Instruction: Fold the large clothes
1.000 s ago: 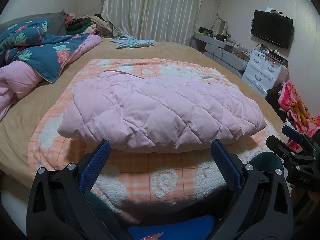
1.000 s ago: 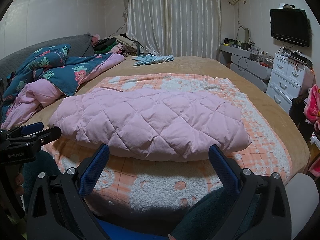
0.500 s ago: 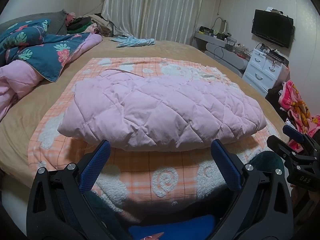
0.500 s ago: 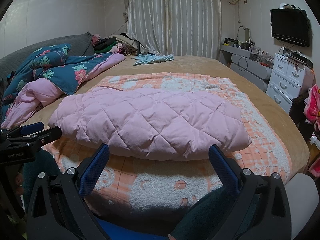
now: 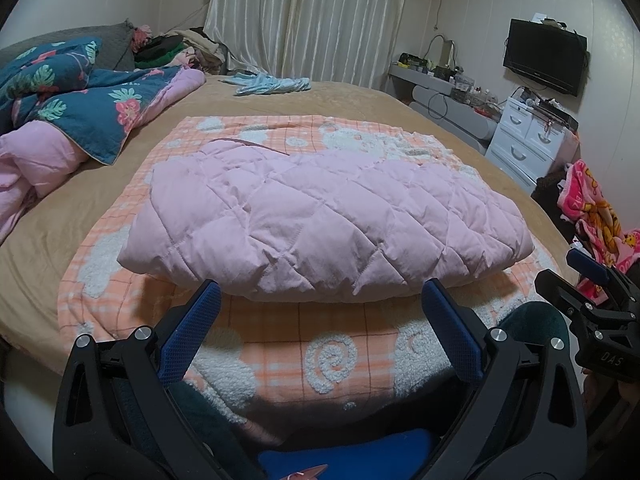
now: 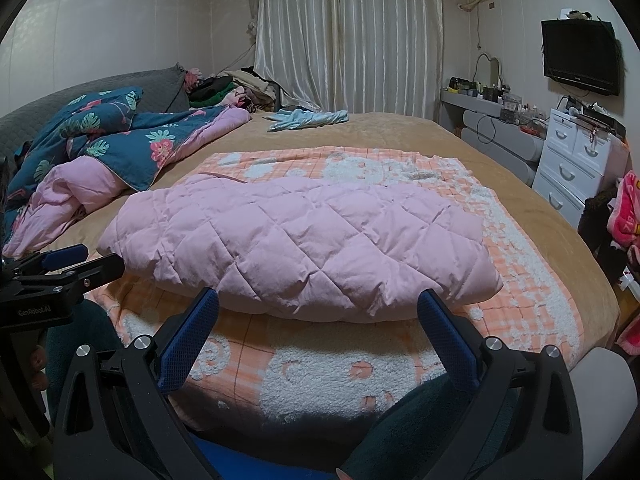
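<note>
Your left gripper (image 5: 318,300) and right gripper (image 6: 318,306) both had fingers spread wide, holding nothing. The folded pink quilted coat (image 5: 320,216) lay on the orange blanket (image 5: 320,356), at 12 o'clock just beyond the fingertips.

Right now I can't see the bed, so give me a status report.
Left gripper open, empty. Right gripper open, empty. Pink quilted jacket lies folded on the orange plaid blanket, untouched. Nothing between jaws and jacket.
</note>
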The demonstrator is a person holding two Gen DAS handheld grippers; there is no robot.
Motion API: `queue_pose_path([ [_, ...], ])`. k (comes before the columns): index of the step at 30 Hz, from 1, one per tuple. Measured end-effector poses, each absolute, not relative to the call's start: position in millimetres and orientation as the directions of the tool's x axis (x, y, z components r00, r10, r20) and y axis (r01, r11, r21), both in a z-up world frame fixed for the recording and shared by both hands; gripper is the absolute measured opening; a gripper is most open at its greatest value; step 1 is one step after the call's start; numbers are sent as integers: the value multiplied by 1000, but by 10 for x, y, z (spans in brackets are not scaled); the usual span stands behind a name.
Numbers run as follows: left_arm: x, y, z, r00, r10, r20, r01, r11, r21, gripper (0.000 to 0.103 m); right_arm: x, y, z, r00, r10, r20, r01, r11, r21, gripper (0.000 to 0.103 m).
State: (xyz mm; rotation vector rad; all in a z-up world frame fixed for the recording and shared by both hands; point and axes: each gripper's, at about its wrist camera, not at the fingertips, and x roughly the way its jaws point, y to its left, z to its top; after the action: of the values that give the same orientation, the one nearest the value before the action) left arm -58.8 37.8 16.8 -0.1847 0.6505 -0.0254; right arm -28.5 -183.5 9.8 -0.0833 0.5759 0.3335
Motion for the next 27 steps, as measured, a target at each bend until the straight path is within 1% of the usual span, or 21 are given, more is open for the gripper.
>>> queue_pose_path([
  [16,-633,438,157,797,-91,-596,-25,982,-185,94,-306,-1858,145,794,265,-547,-314,949,4,99],
  [21,-624,457,157,788,-83,-611,-35,983,-179,94,-265,-1987,154,809,223,-544,-263,965,4,99],
  [25,-566,480,104,773,-30,-634,-82,986,-146,94,-209,-2163,154,818,192,-542,-213,977,25,99],
  [27,-542,536,80,770,-37,-637,-91,982,-167,94,-184,-2245,145,822,177,-542,-192,981,30,99],
])
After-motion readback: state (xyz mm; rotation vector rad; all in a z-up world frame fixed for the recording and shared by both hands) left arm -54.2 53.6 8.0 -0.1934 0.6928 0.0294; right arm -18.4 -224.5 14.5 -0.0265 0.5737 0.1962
